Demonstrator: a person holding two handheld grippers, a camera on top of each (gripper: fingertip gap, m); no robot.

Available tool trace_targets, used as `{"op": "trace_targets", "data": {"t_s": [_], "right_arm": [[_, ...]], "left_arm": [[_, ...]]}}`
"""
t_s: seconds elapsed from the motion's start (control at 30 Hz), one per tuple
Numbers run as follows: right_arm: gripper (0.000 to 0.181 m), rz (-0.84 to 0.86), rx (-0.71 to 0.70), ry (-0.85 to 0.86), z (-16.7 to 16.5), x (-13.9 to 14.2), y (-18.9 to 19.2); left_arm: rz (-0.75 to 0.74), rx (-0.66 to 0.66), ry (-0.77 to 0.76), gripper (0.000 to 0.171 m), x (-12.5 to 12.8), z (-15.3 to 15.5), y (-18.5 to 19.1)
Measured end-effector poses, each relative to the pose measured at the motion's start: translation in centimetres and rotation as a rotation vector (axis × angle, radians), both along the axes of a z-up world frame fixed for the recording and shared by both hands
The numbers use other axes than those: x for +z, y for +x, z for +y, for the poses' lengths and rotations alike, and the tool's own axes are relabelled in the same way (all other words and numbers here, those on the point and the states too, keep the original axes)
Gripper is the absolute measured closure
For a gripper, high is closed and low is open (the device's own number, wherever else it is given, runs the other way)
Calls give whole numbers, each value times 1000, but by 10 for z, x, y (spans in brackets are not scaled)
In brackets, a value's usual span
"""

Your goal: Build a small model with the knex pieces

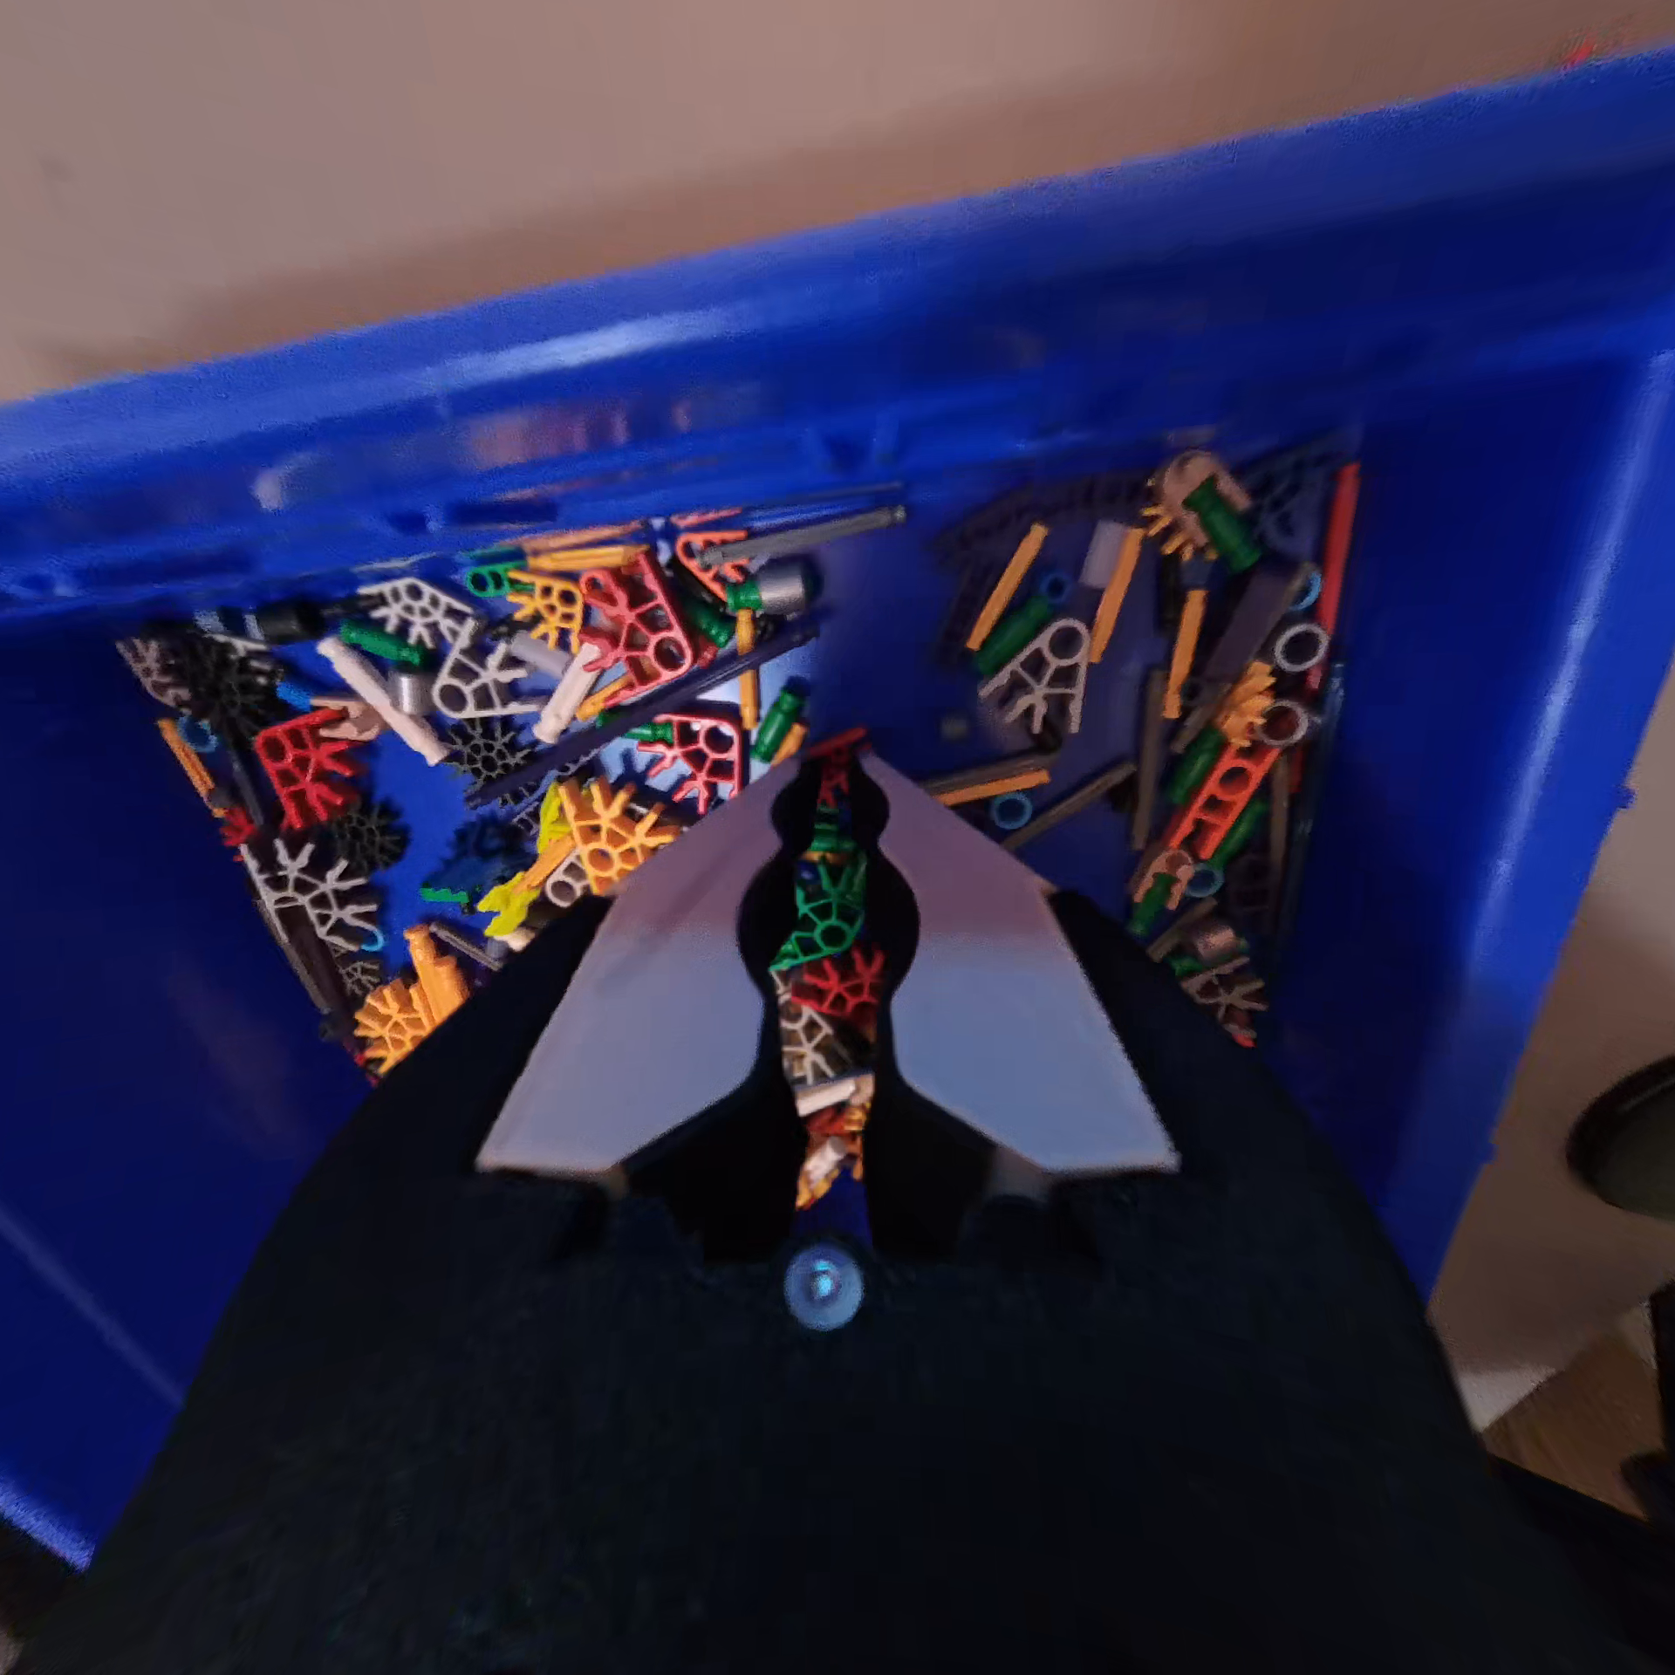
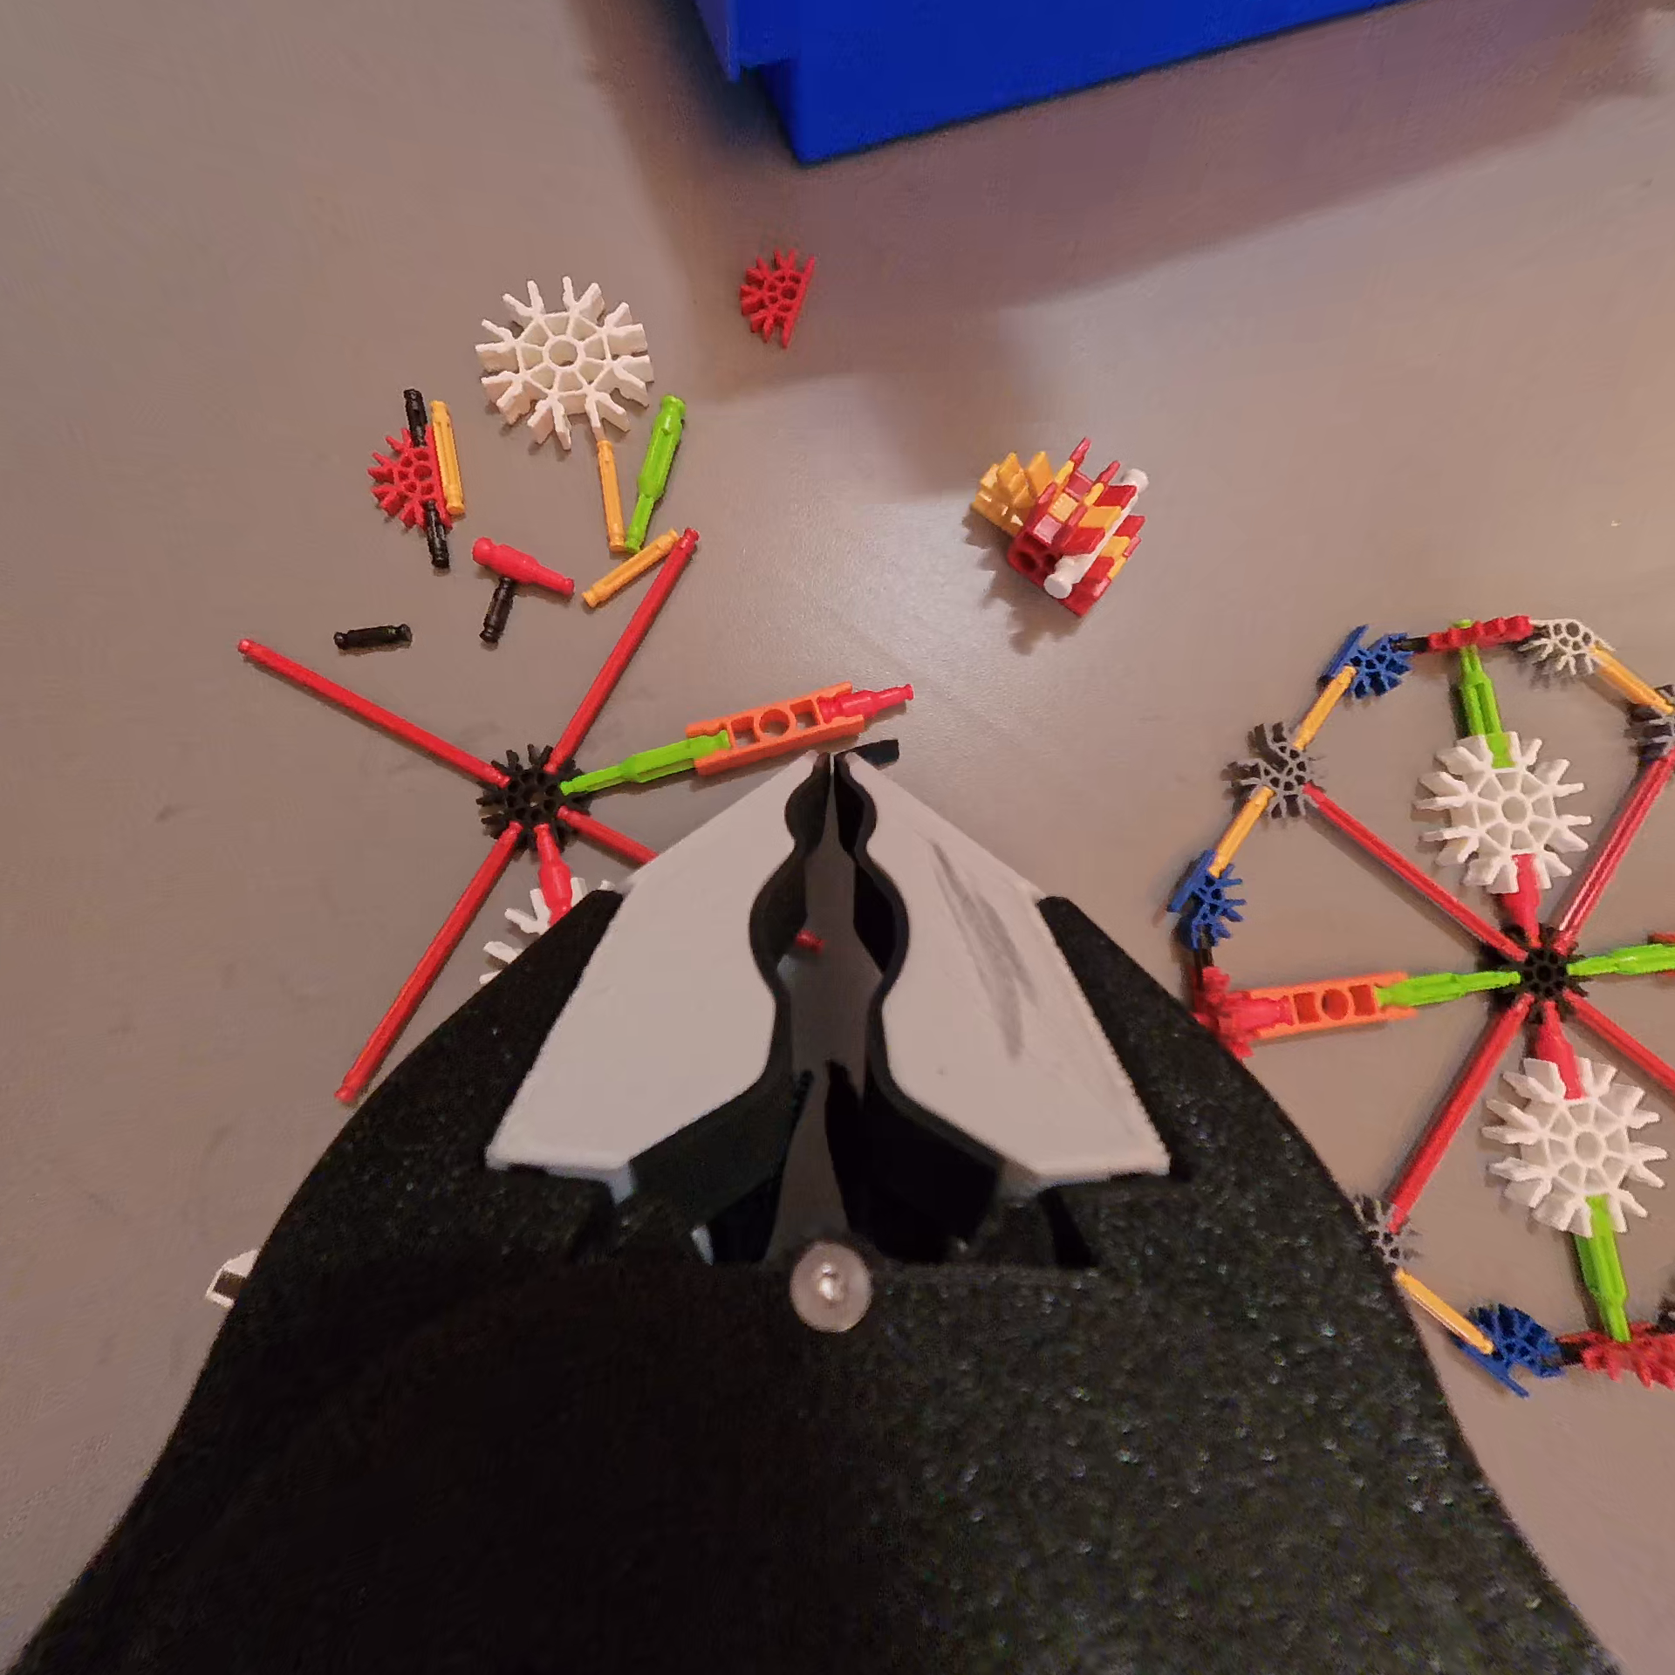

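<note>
1. Left wrist view: the left gripper (image 1: 838,770) is seen low in the frame over a blue bin (image 1: 1495,725), its tips nearly together with nothing held. A heap of mixed construction-toy connectors and rods (image 1: 508,716) lies at centre left of the bin floor.
2. Right wrist view: a half-built spoke hub (image 2: 526,798) lies at centre left. The right gripper (image 2: 832,766) is pinched on a small black piece (image 2: 877,750), just beside the hub's orange connector (image 2: 770,725). A finished wheel (image 2: 1532,970) fills the right edge.
3. The black piece, barely caught at the tips, could be dropped if the grip is loosened, or the loose hub nudged aside.
</note>
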State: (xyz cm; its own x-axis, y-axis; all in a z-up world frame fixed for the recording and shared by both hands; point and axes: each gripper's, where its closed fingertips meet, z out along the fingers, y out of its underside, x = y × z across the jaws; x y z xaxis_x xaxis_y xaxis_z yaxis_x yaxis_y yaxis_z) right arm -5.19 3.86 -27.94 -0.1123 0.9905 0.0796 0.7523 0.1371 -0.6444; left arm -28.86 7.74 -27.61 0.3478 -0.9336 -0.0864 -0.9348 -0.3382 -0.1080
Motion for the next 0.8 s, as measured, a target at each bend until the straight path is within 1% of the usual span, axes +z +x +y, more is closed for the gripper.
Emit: {"op": "trace_targets", "data": {"t_s": [0.1, 0.17, 0.23, 0.33, 0.4, 0.57, 0.67, 0.73, 0.8], "right_arm": [[181, 3, -1, 1, 0, 1, 0], [181, 1, 0, 0, 0, 0, 0], [181, -2, 1, 0, 0, 0, 0], [181, 0, -1, 0, 0, 0, 0], [181, 1, -2, 2, 1, 1, 0], [181, 3, -3, 5, 1, 2, 1], [181, 6, -1, 8, 0, 3, 0], [181, 7, -1, 9, 0, 3, 0], [181, 7, 1, 10, 0, 4, 0]], "left_arm": [[-82, 8, 25, 163, 8, 2, 7], [-79, -13, 33, 162, 8, 1, 7], [-78, -64, 30, 157, 5, -3, 11], [-71, -95, 51, 156, 3, -2, 14], [-96, -121, 35, 156, 4, -7, 19], [-158, -125, 103, 158, 24, -5, 24], [-201, -126, 132, 160, 38, -9, 29], [-198, -123, 151, 160, 43, -10, 29], [-184, -125, 154, 156, 40, -10, 29]]}}
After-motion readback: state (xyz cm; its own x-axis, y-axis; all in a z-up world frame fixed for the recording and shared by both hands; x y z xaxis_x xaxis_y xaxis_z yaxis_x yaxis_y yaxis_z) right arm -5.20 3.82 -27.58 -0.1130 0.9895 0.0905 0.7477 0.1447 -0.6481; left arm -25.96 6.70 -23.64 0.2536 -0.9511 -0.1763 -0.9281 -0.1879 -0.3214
